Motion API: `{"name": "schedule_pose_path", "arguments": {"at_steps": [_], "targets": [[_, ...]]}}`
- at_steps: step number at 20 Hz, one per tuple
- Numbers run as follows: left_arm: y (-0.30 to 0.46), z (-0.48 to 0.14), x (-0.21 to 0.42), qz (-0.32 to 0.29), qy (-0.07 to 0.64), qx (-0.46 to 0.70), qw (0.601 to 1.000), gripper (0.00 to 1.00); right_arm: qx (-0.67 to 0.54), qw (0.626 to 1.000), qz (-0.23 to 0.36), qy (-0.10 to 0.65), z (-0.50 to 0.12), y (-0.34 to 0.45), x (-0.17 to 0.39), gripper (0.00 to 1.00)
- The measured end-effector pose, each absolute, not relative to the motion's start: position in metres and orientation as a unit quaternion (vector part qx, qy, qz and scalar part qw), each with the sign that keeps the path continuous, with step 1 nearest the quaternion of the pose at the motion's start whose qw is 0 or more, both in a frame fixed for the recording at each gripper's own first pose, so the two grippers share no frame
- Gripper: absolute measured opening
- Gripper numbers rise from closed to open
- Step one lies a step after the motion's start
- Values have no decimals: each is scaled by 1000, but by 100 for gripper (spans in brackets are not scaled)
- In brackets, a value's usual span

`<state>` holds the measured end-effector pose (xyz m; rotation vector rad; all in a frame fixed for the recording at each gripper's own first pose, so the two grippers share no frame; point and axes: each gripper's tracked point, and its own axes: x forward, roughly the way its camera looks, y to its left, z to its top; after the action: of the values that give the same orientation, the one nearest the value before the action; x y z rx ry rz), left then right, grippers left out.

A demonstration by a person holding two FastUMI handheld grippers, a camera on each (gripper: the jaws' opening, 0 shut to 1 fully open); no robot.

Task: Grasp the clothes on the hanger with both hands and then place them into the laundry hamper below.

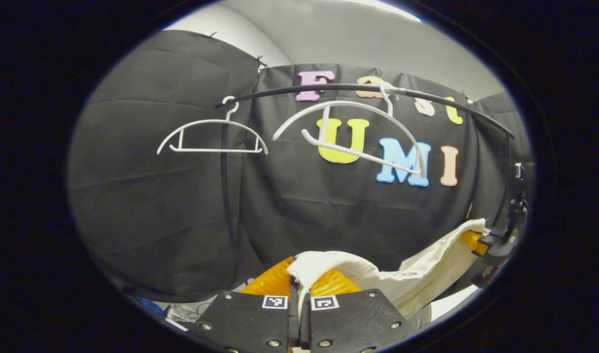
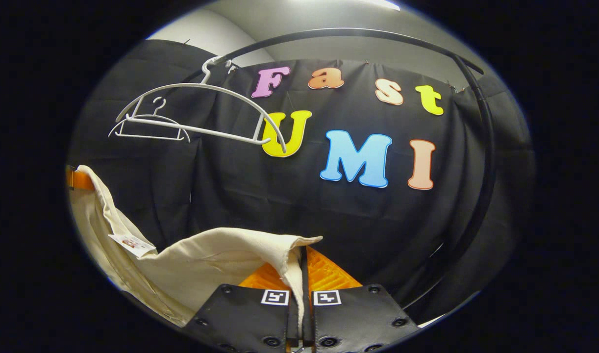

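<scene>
In the left gripper view, two bare white hangers are seen on the black rail: the small hanger near the rail's left end, the large hanger tilted toward its middle. Below, the cream garment is pinched between the closed orange fingers of the left gripper, off the hangers. It is stretched rightward to the right gripper, whose fingers are also pressed on it. In the right gripper view, the cloth's other edge is held the same way.
</scene>
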<state>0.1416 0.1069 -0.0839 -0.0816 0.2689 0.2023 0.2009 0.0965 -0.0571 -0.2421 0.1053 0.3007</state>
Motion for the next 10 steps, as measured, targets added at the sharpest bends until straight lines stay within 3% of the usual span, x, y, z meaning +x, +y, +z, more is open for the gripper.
{"name": "schedule_pose_path", "arguments": {"at_steps": [10], "targets": [[104, -123, 120, 10, 159, 12, 987, 2, -74, 987, 91, 114, -88, 85, 126, 5]]}}
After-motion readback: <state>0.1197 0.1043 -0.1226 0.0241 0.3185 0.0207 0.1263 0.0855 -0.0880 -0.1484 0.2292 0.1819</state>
